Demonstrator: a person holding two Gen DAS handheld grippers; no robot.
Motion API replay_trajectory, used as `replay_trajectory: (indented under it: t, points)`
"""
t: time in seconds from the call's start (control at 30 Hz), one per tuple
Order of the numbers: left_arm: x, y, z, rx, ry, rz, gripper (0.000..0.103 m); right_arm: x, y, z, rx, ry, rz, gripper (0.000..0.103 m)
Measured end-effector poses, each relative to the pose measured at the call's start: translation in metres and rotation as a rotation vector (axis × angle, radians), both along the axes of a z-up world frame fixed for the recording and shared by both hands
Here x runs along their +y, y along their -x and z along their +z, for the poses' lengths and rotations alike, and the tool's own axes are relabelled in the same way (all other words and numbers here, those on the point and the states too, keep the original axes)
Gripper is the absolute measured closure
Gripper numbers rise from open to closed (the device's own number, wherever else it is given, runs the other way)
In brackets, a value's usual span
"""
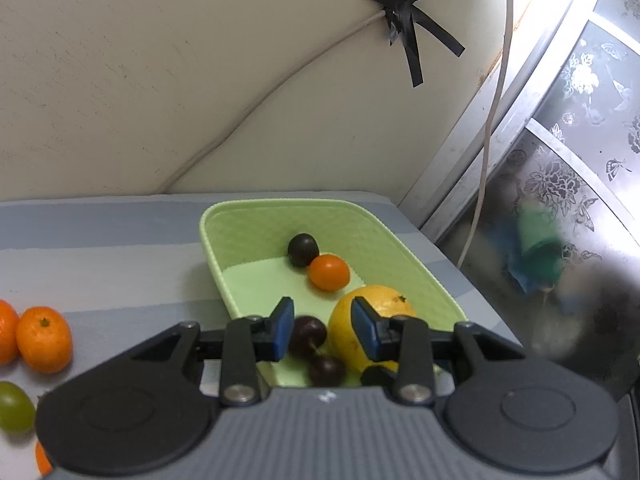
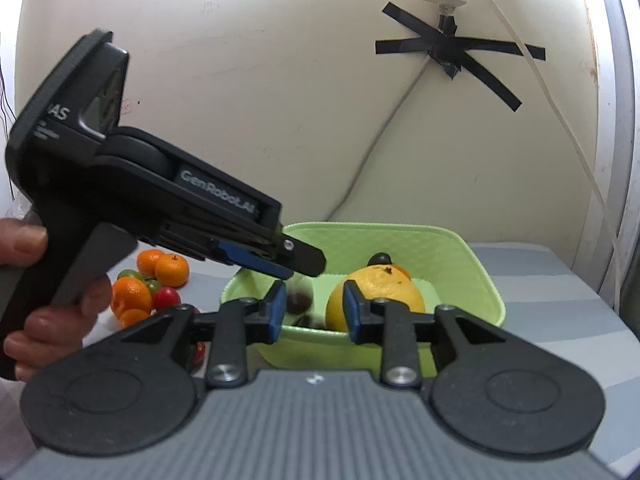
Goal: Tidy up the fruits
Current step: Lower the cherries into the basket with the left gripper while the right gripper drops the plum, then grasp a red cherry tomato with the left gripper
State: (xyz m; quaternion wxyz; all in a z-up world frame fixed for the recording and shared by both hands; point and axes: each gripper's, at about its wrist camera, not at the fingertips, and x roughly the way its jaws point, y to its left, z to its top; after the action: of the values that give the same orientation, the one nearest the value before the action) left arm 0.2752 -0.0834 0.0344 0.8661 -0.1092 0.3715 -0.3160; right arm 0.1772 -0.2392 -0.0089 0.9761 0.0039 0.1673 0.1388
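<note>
striped table (image 1: pixel 120 240) beside basket (image 1: pixel 208 240) lies bare; both grippers (image 1: pixel 324 330) (image 2: pixel 310 308) released.

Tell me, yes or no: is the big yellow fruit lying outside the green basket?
No, the big yellow fruit sits inside the green basket, beside a small orange fruit and dark round ones.

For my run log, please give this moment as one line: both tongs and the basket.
left tongs: open, above basket | right tongs: open, empty | basket: yellow citrus, small orange, dark fruits
</note>
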Motion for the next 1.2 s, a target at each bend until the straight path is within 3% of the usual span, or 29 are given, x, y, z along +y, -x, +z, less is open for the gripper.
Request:
replay_trajectory:
  t: [0.13, 0.27, 0.4, 0.53, 0.63, 0.77, 0.83, 0.87, 1.0, 1.07, 1.2]
  points:
    - [0.015, 0.013, 0.016, -0.027, 0.045, 0.008, 0.070, -0.005, 0.010, 0.004, -0.063, -0.018, -0.010, 0.062]
    - [0.054, 0.052, 0.039, -0.098, 0.097, 0.055, 0.070, -0.017, 0.016, 0.009, -0.105, -0.080, -0.046, 0.062]
    - [0.095, 0.100, 0.047, -0.152, 0.064, 0.142, 0.070, -0.027, 0.023, 0.014, -0.142, -0.151, -0.062, 0.062]
    - [0.113, 0.133, 0.033, -0.163, -0.047, 0.200, 0.070, -0.028, 0.032, 0.018, -0.169, -0.180, -0.037, 0.062]
    - [0.126, 0.142, 0.016, -0.097, -0.030, 0.217, 0.070, -0.024, 0.032, 0.020, -0.087, -0.222, 0.052, 0.061]
    - [0.135, 0.159, -0.008, -0.020, 0.059, 0.180, 0.070, -0.010, 0.043, 0.019, 0.080, -0.219, 0.176, 0.061]
    - [0.124, 0.170, -0.016, -0.007, 0.075, 0.100, 0.059, -0.009, 0.062, 0.017, 0.106, -0.215, 0.229, 0.061]
    - [0.115, 0.176, -0.018, -0.015, 0.062, 0.062, 0.053, -0.008, 0.070, 0.016, 0.112, -0.194, 0.239, 0.061]
    - [0.077, 0.195, -0.022, -0.079, -0.041, -0.051, 0.046, 0.004, 0.065, 0.016, 0.143, -0.087, 0.199, 0.061]
    - [0.068, 0.199, -0.024, -0.095, -0.068, -0.049, 0.041, 0.009, 0.050, 0.017, 0.172, -0.099, 0.209, 0.060]
    - [0.059, 0.206, -0.030, -0.094, -0.088, -0.064, 0.041, 0.029, 0.026, 0.012, 0.199, -0.058, 0.232, 0.061]
